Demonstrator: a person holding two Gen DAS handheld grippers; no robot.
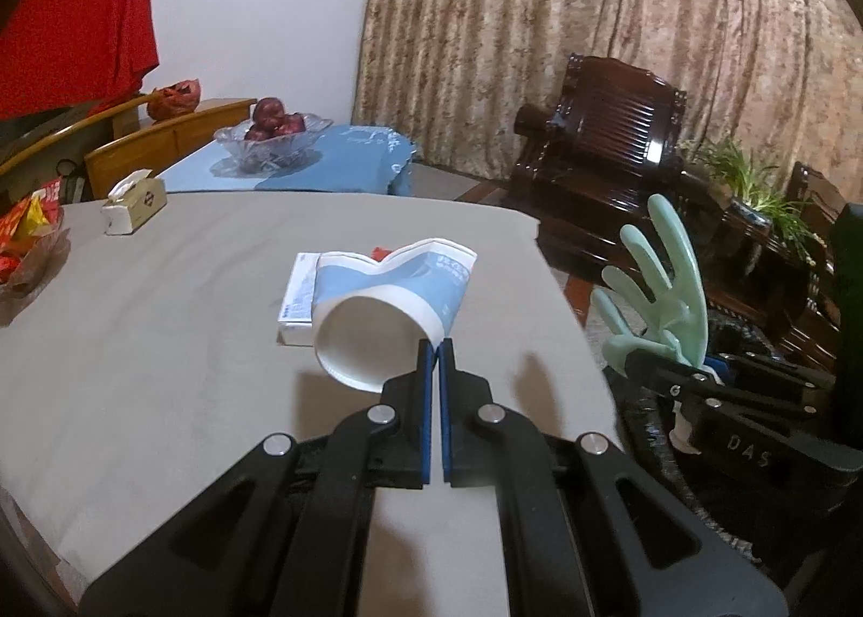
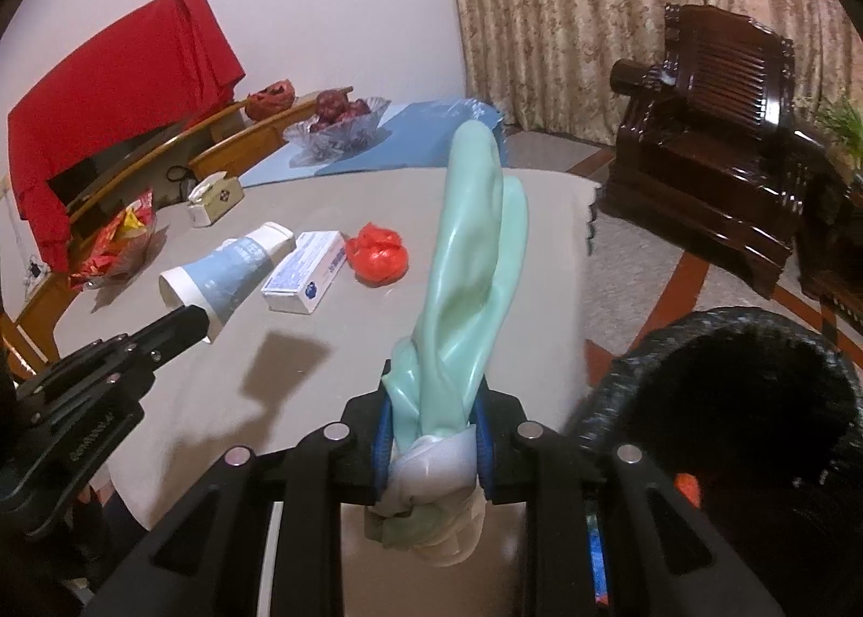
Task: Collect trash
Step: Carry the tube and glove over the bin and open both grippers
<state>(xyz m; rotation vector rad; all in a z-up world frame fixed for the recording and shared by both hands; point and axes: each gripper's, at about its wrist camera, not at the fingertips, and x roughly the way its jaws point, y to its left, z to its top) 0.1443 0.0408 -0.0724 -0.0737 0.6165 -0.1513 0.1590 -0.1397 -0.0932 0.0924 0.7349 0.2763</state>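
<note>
— Progress check, please: where do we stand on the trash?

— Two pieces are off the surface and in my claws. My left claw is pinched tight on the rim of the crushed paper cup, jaws all but together with only the thin cup wall between them. The cup hangs in the air above the surface, just in front of the white box.

— And the right side?

— My right claw is clamped on the bunched cuff of the green rubber glove, and the glove stands up from the jaws with its fingers pointing away from me. The black-lined bin sits just to my right, below the edge of the surface. Neither piece is in it yet.

— What's left on the surface?

— I count the white box and the crumpled red plastic bag just beside it, both lying untouched. Further back there's a tissue box and a dish of snack packets; I'd judge those belong there and are not trash, but I can't be sure.

— So roughly halfway?

— About that, I'd say. Two in hand still to drop, two more to fetch. I can see something orange low in the bin, though I can't tell what it is
</note>
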